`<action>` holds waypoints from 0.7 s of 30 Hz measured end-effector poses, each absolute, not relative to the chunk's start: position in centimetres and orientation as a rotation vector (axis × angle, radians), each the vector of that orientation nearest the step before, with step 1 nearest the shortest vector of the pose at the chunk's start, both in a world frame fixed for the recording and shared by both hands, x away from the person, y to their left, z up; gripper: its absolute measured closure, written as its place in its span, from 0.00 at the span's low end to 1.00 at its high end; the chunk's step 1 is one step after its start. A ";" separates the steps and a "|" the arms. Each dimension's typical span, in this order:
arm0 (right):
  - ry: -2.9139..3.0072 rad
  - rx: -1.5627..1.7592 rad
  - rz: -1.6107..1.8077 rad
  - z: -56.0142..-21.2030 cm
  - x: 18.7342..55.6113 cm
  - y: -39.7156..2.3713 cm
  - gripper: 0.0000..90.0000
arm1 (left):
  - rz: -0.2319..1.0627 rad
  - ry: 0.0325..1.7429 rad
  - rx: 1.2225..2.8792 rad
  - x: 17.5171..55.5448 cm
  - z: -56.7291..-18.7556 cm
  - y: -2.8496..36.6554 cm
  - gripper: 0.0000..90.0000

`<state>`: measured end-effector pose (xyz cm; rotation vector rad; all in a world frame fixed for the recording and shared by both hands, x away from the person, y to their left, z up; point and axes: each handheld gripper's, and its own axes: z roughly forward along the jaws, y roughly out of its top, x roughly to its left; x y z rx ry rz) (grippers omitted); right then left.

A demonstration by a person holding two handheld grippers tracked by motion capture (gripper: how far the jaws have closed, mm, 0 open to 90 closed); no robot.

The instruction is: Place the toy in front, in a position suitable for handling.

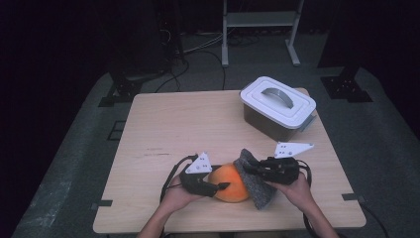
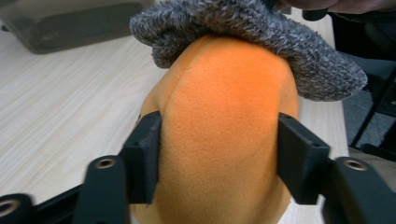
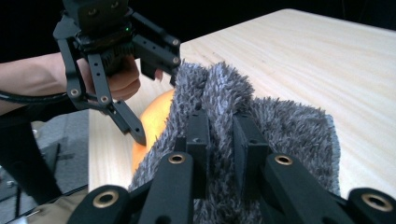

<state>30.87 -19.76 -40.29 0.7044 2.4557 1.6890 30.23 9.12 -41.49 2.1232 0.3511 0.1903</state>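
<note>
Fitting a grey cap (image 1: pixel 253 181) over an orange plush (image 1: pixel 229 183) appears to be the step in hand, judged about half done: the cap covers only the plush's far end in the left gripper view, with most of the orange body bare.

Location of the work: the plush lies on the table (image 1: pixel 198 124) at the near edge, well apart from the lidded box (image 1: pixel 277 106) at the far right corner. The cap sits on the side of the plush toward the person's right.

Left gripper (image 1: pixel 218 187): jaws set on both flanks of the plush, pads touching the fabric on either side in the left gripper view. State: grasping the plush. The grip looks light; the body shows no marked squeeze.

Right gripper (image 3: pixel 219 140): jaws clenched on a raised fold of the cap, with pile standing up between and around the fingers (image 3: pixel 198 130). State: grasping the cap.

Pose: both forearms enter from the near edge of the table. The left hand (image 1: pixel 173 196) lies low beside the plush, its gripper pointing across toward the cap. The right hand (image 1: pixel 292 186) sits on the other side of the plush, its gripper pointing back toward the left one, so the two tools face each other with the plush between.

Next move, as a judgement: the right gripper should draw the cap further along the plush toward the left gripper while the left holds the plush steady. The pinched fold must stay caught, or the cap may slip off the rounded end.
</note>
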 end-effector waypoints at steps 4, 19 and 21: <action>2.498 0.689 1.687 -40.9 30.6 -20.3 0.86 | 0.136 0.329 2.103 30.3 -41.6 9.1 0.30; 2.566 0.643 1.683 -41.1 30.8 -21.6 0.86 | 0.033 0.404 2.079 31.3 -43.0 9.7 0.38; 2.536 0.653 1.689 -40.7 30.8 -21.6 0.87 | 0.060 0.426 2.067 31.3 -42.6 9.8 0.43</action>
